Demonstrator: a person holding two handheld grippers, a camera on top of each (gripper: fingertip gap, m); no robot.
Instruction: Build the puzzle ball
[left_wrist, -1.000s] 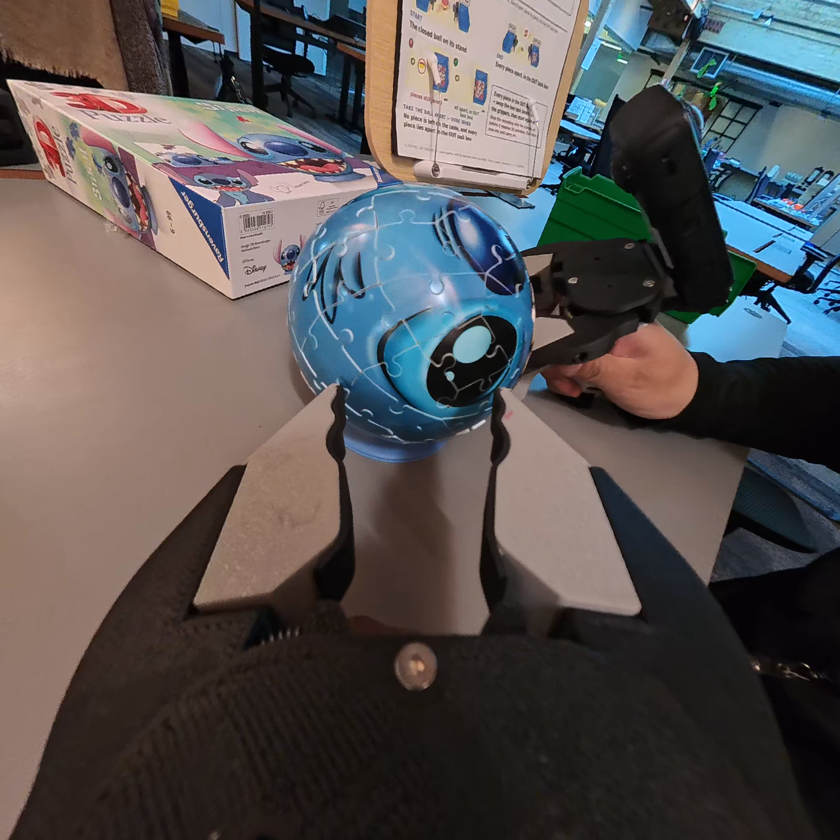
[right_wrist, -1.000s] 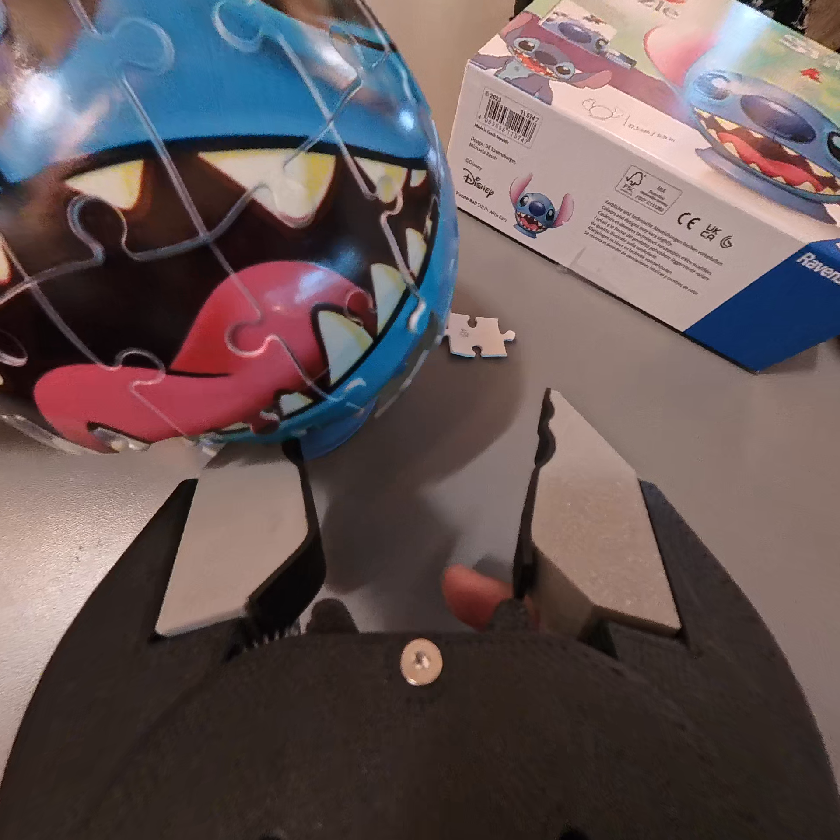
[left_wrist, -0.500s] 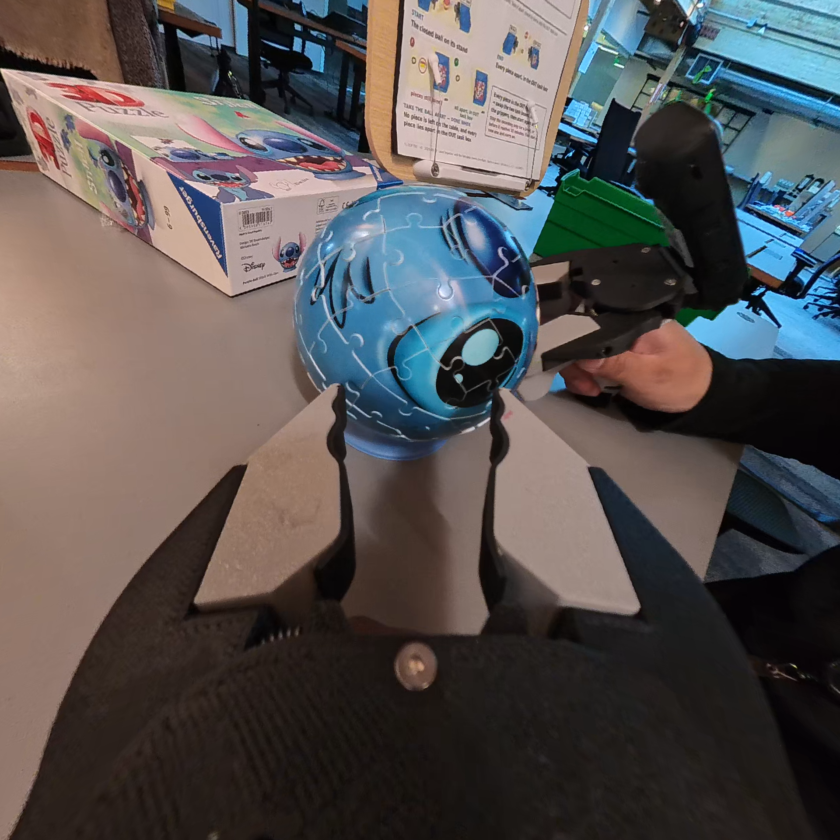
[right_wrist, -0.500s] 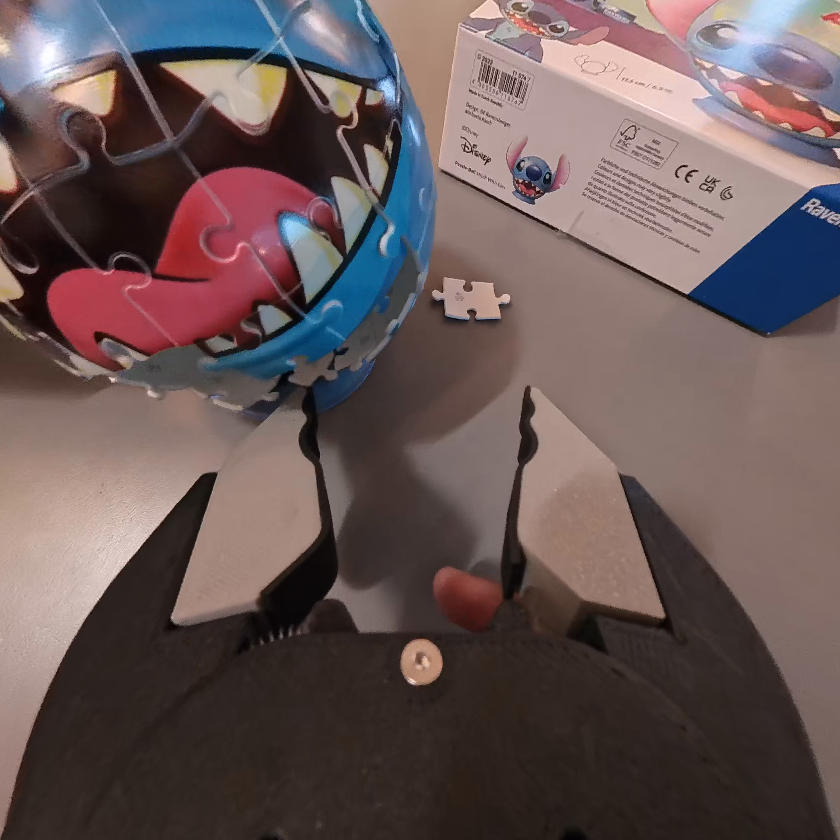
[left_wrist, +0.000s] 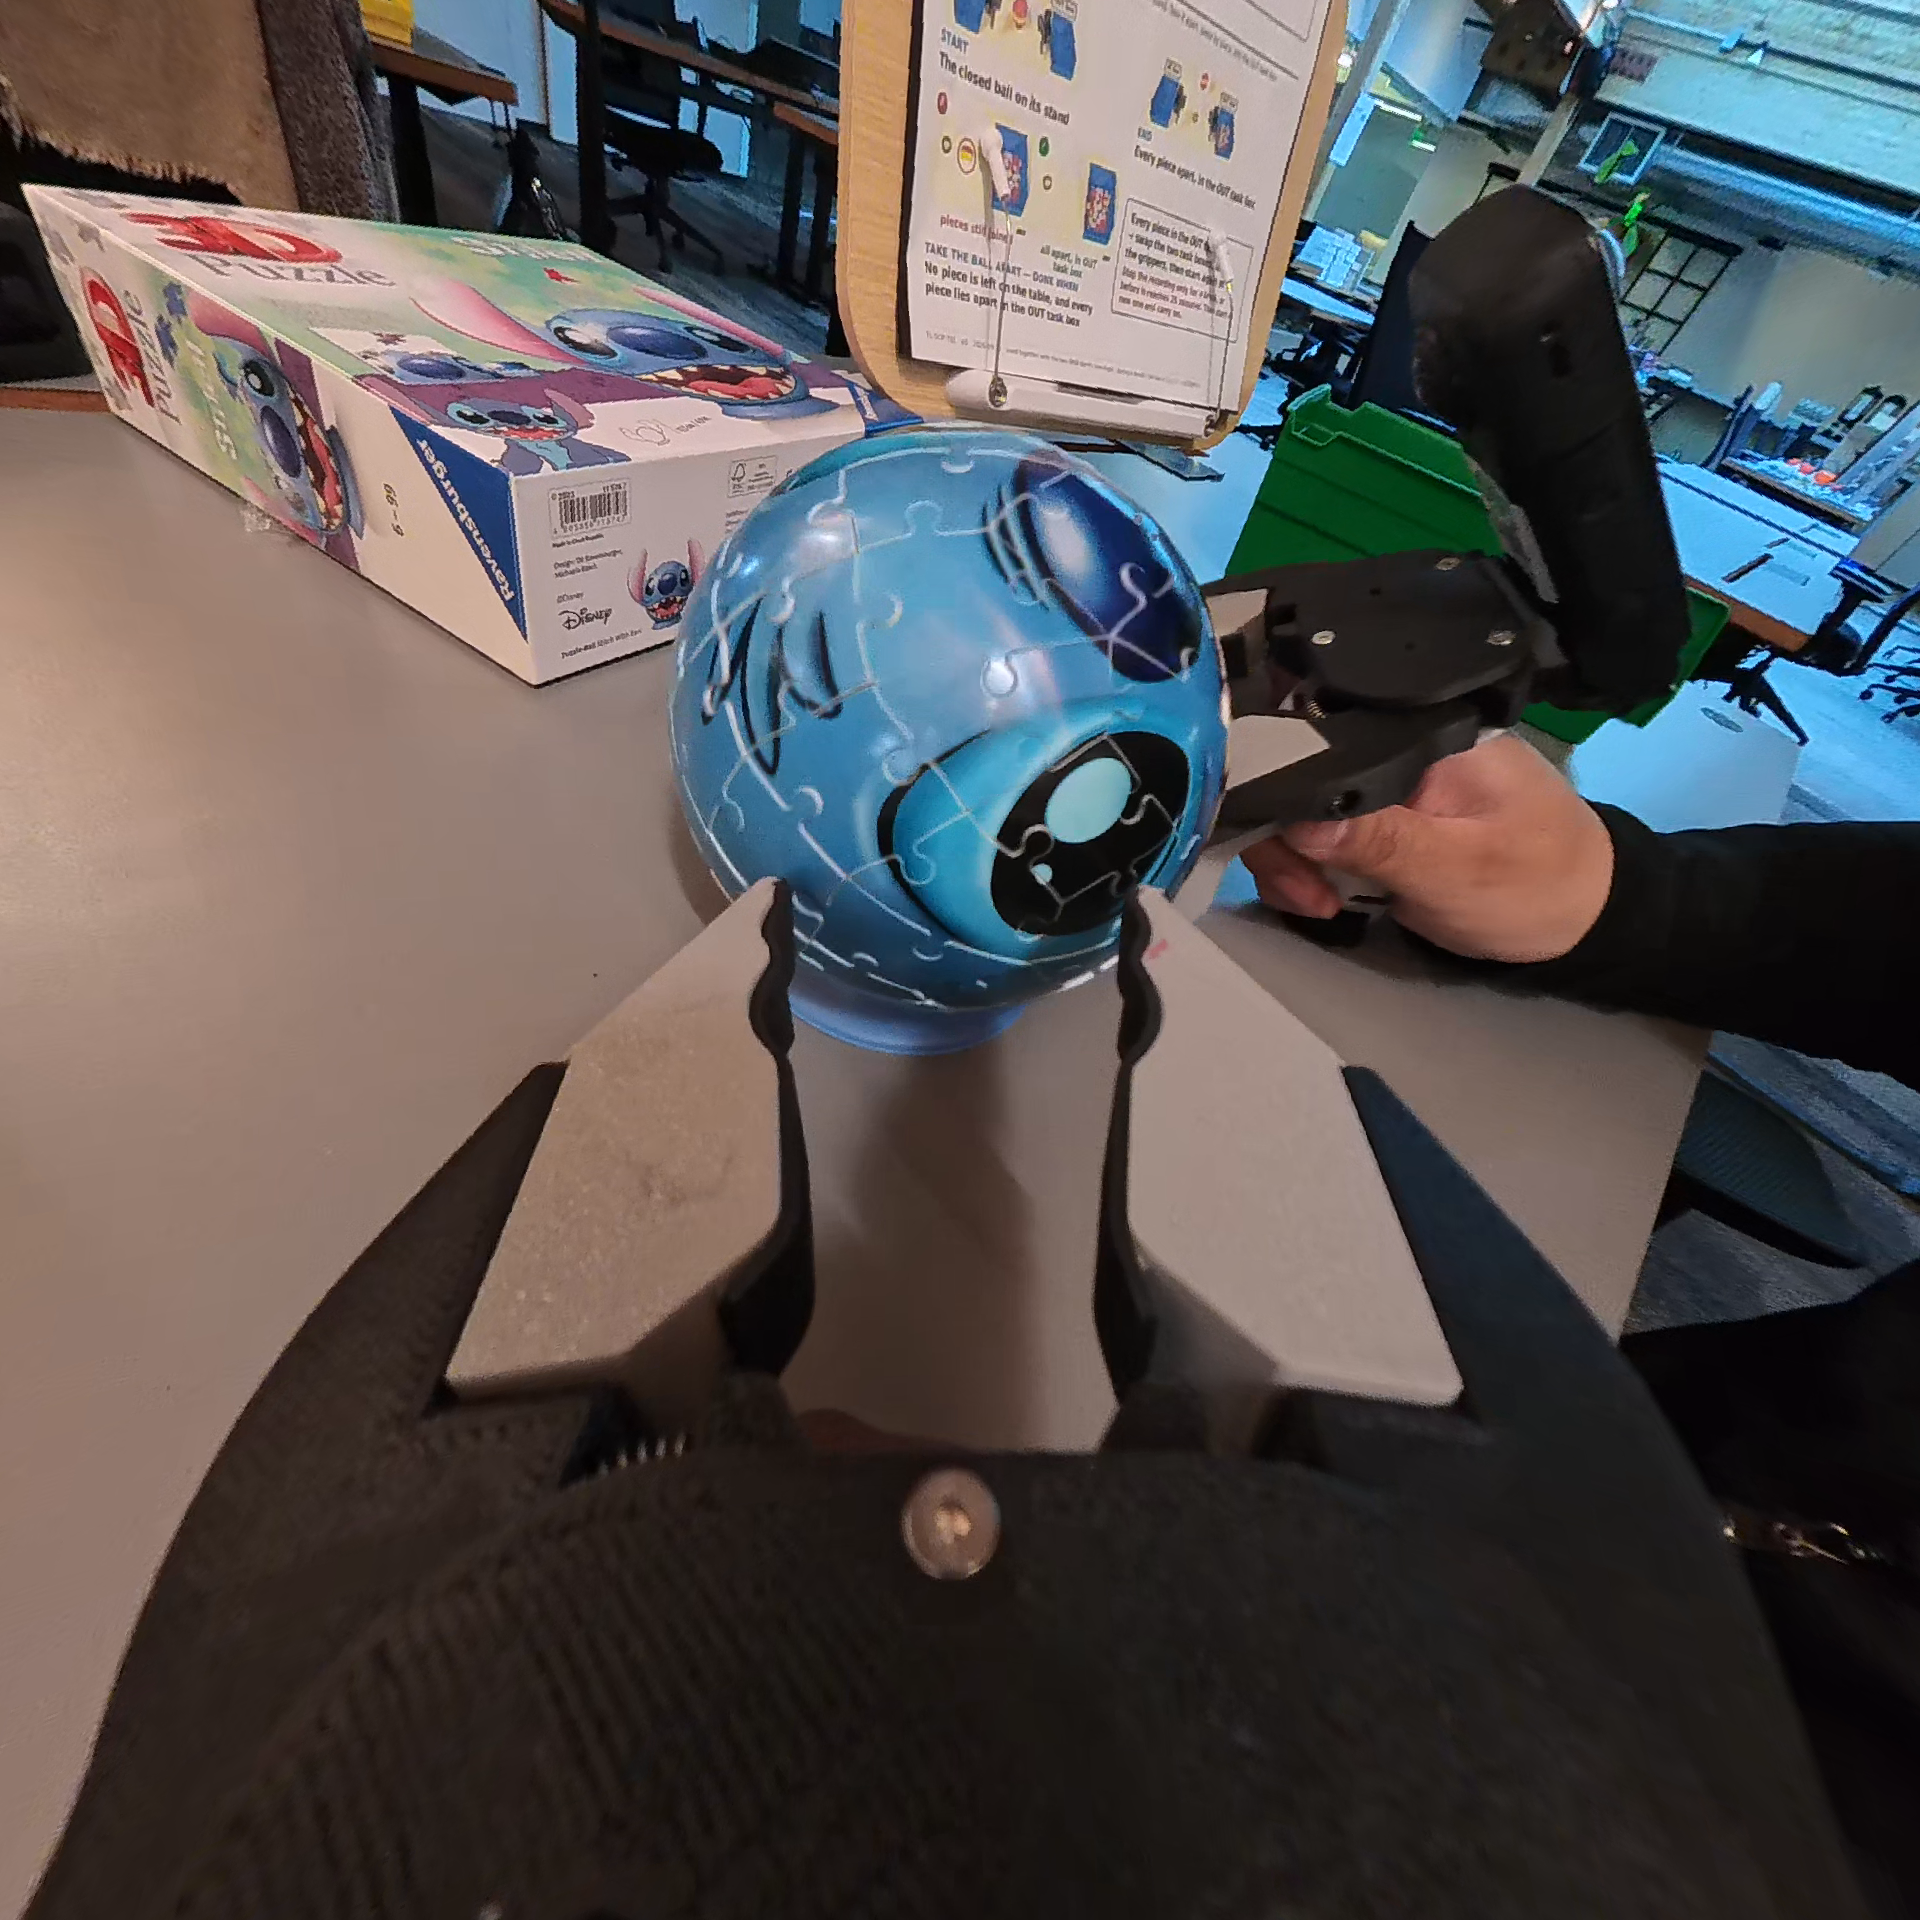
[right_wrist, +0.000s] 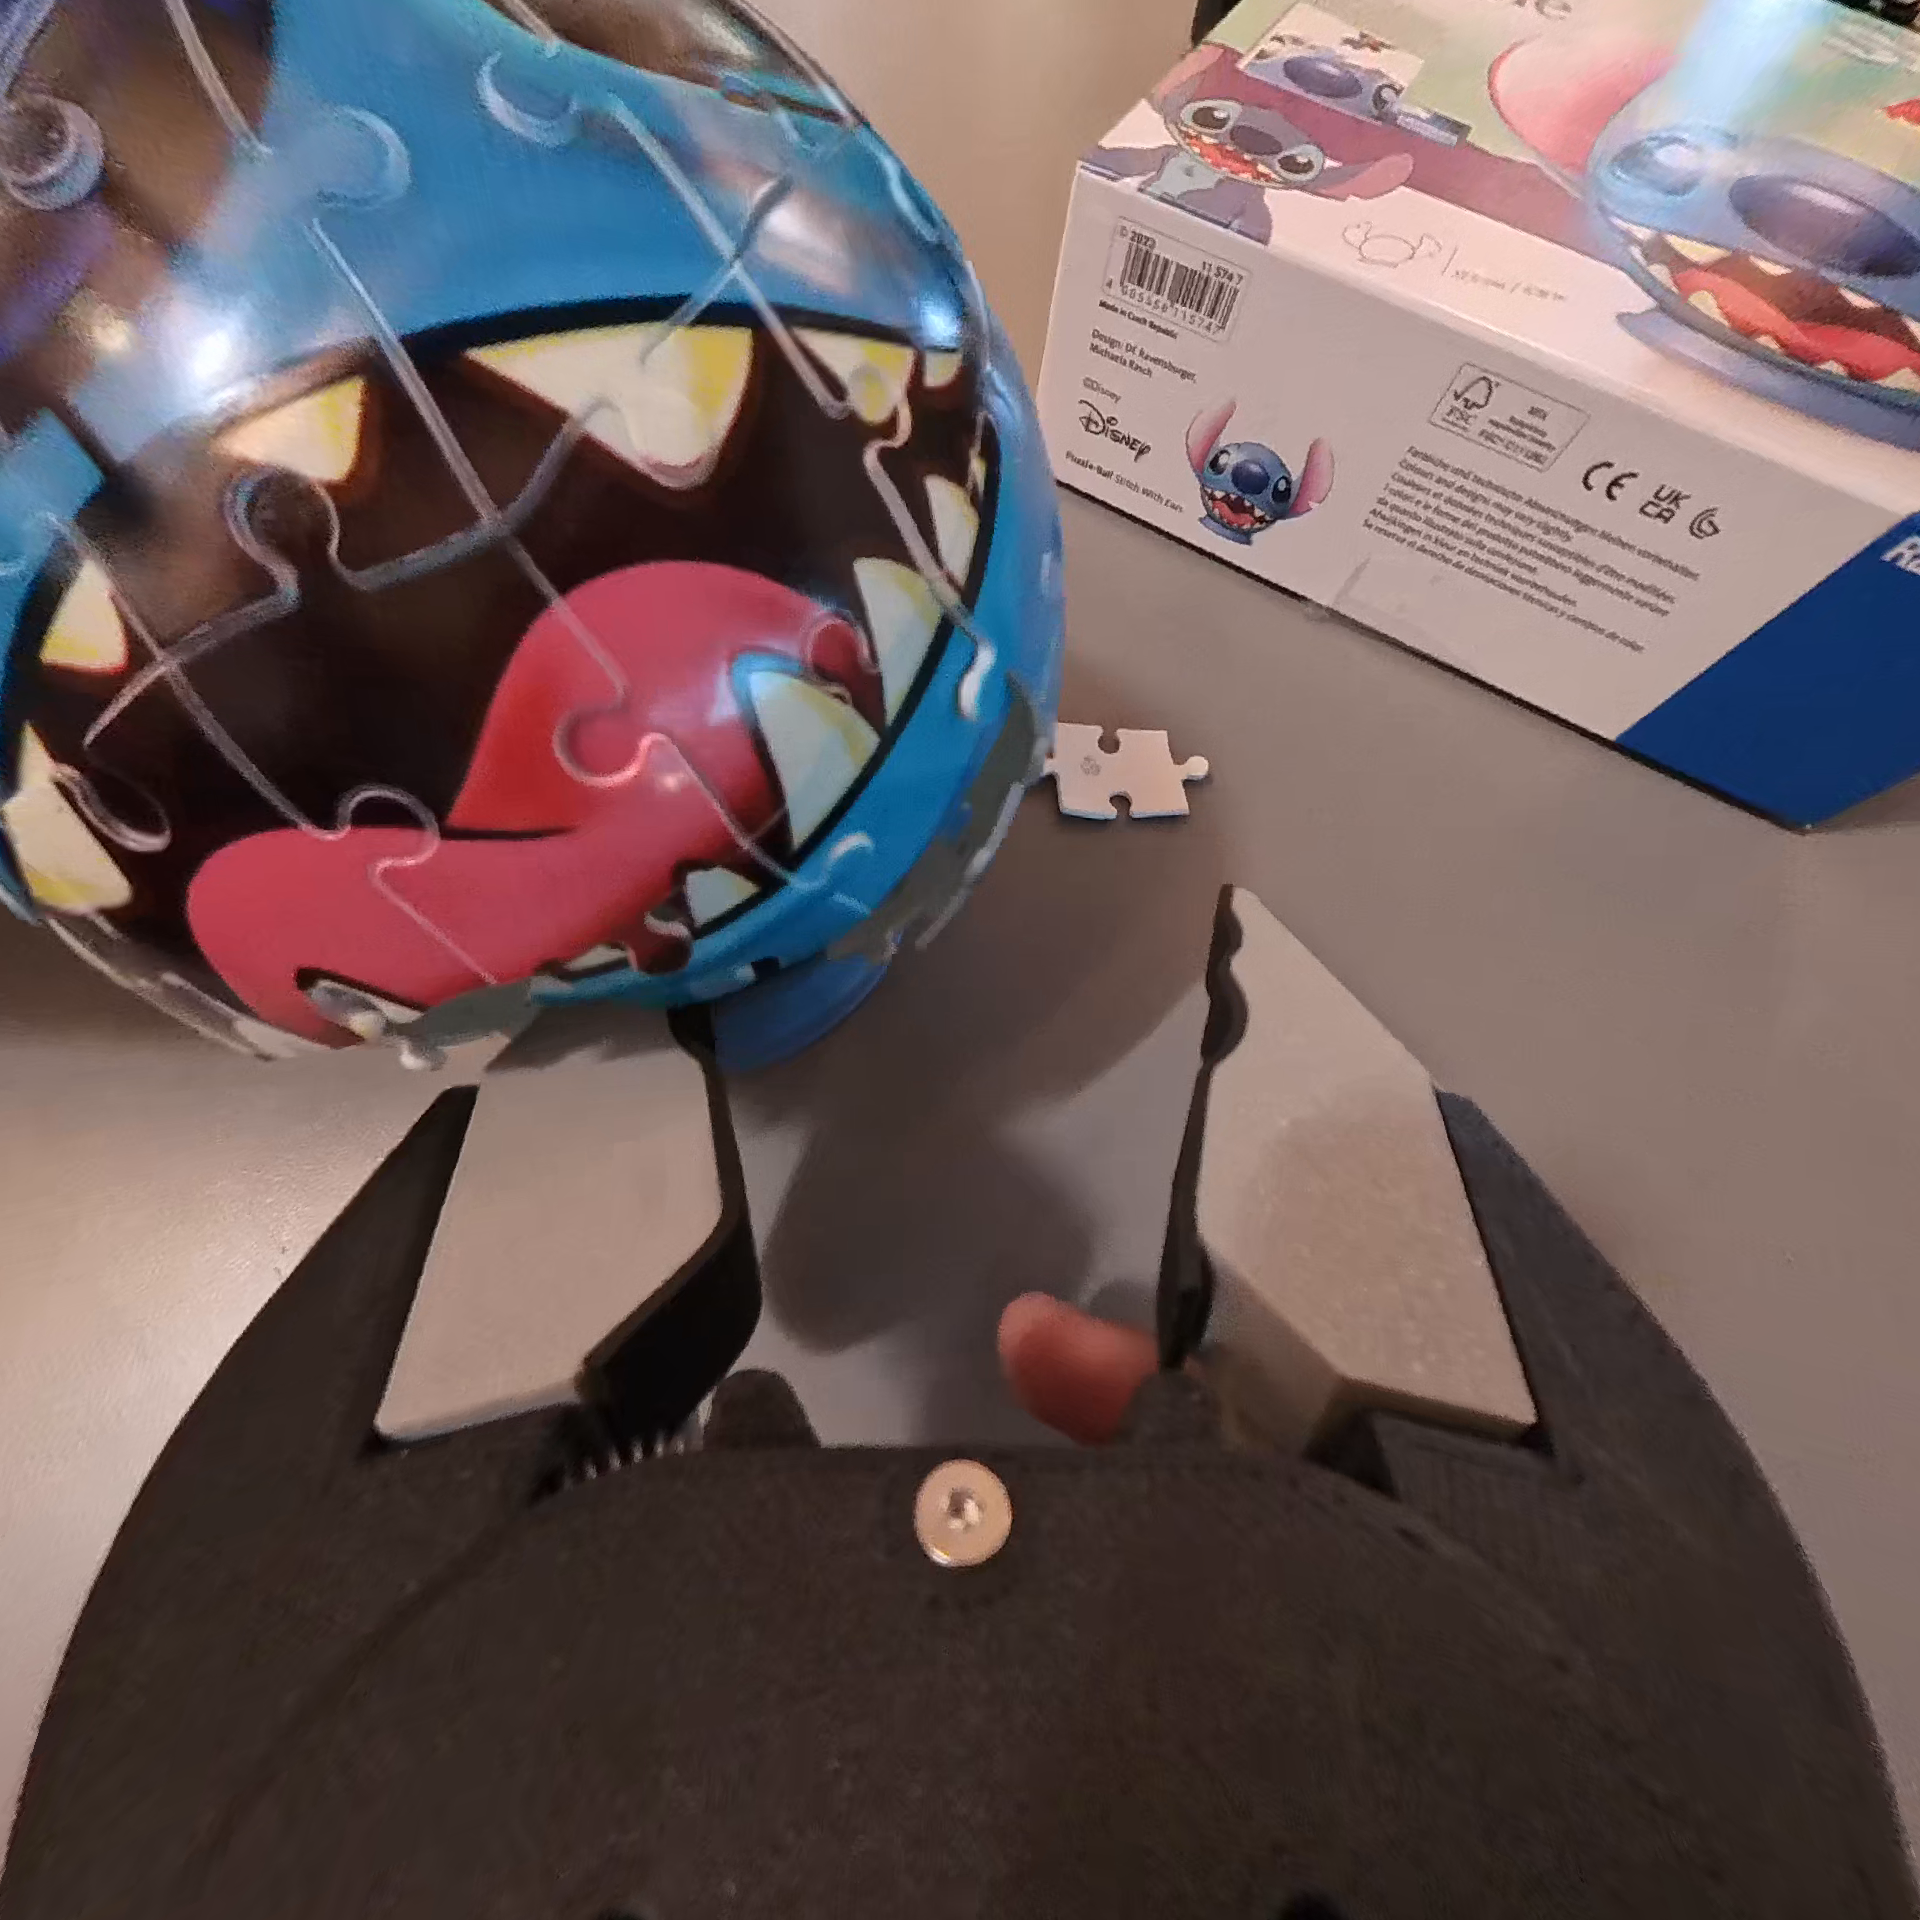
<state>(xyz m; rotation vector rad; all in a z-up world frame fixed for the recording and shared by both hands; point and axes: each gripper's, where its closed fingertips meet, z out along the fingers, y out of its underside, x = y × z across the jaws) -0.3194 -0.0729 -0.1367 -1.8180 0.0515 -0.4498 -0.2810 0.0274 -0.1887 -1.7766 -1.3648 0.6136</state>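
The blue puzzle ball (left_wrist: 935, 717) sits on its blue stand (left_wrist: 904, 1023) on the grey table. My left gripper (left_wrist: 956, 914) is open and empty, its tips just in front of the ball's lower half. My right gripper (left_wrist: 1242, 722) is open at the ball's right side, held by a hand (left_wrist: 1455, 862). In the right wrist view the ball (right_wrist: 499, 582) shows its mouth side, with grey jagged patches along its lower edge. The right gripper (right_wrist: 956, 966) is open and empty, its left tip under the ball next to the stand (right_wrist: 800, 1013). A loose white puzzle piece (right_wrist: 1127, 774) lies beyond it.
The puzzle box (left_wrist: 416, 436) lies flat behind the ball to the left; it also shows in the right wrist view (right_wrist: 1455, 416). A clipboard with an instruction sheet (left_wrist: 1091, 208) stands behind the ball. A green bin (left_wrist: 1351, 499) is past the table's right edge (left_wrist: 1621, 1195). The loose white puzzle piece (right_wrist: 1127, 774) lies around 6 cm away from my right fingertips.
The right gripper pulled back from the ball, then moved in close again, so its left tip is now under the ball. The left gripper has barely moved.
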